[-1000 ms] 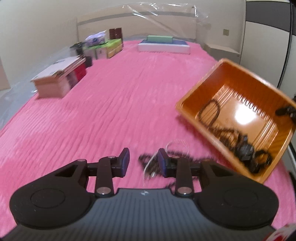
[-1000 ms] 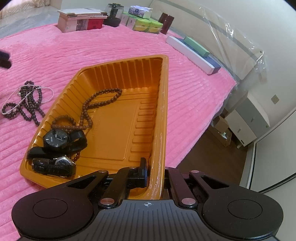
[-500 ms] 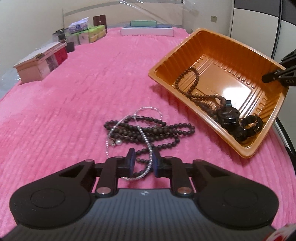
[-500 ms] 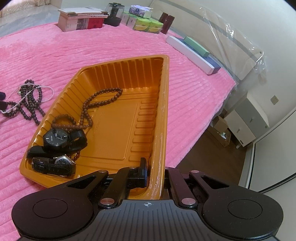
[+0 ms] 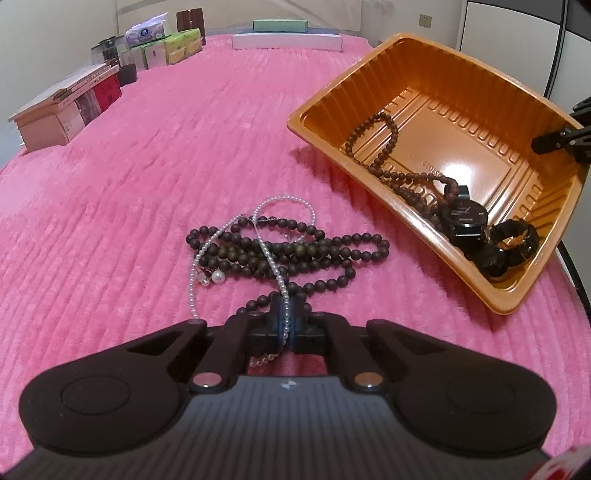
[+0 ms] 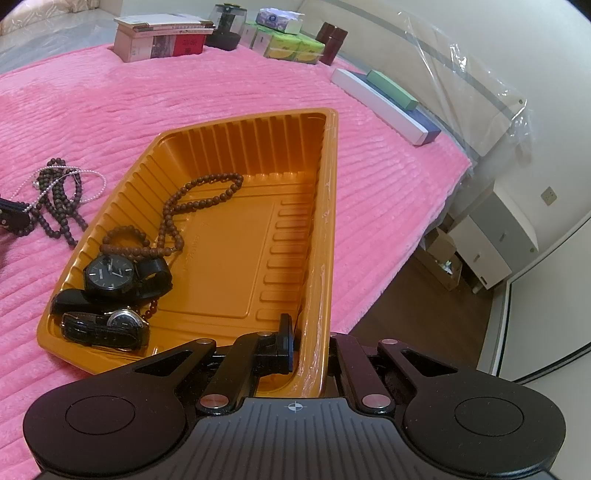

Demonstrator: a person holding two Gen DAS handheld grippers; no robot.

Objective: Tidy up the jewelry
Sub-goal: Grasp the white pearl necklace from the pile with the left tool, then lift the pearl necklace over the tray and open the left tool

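Observation:
A white pearl necklace [image 5: 275, 258] lies tangled with a dark bead necklace [image 5: 295, 251] on the pink blanket. My left gripper [image 5: 287, 325] is shut on the pearl necklace at the tangle's near edge; dark beads touch its tips. The same tangle [image 6: 61, 199] shows in the right wrist view, with the left gripper's tip at the left edge. An orange tray [image 5: 491, 85] holds a brown bead string [image 6: 192, 206] and two black watches [image 6: 110, 275] [image 6: 107, 325]. My right gripper [image 6: 308, 350] is shut on the orange tray's near wall [image 6: 317, 332] and holds it tilted.
The pink blanket [image 5: 184, 147] covers a bed. Along its far edge stand a stack of boxes [image 5: 66, 110], green tissue packs [image 5: 170, 48], a dark jar [image 6: 227, 26] and a long white box [image 5: 288, 40]. The bed's edge and wooden floor [image 6: 424, 306] lie right of the tray.
My left gripper has closed from wide open onto the pearl necklace. The left wrist view has drawn back from the tangle. The right gripper and tray have stayed put.

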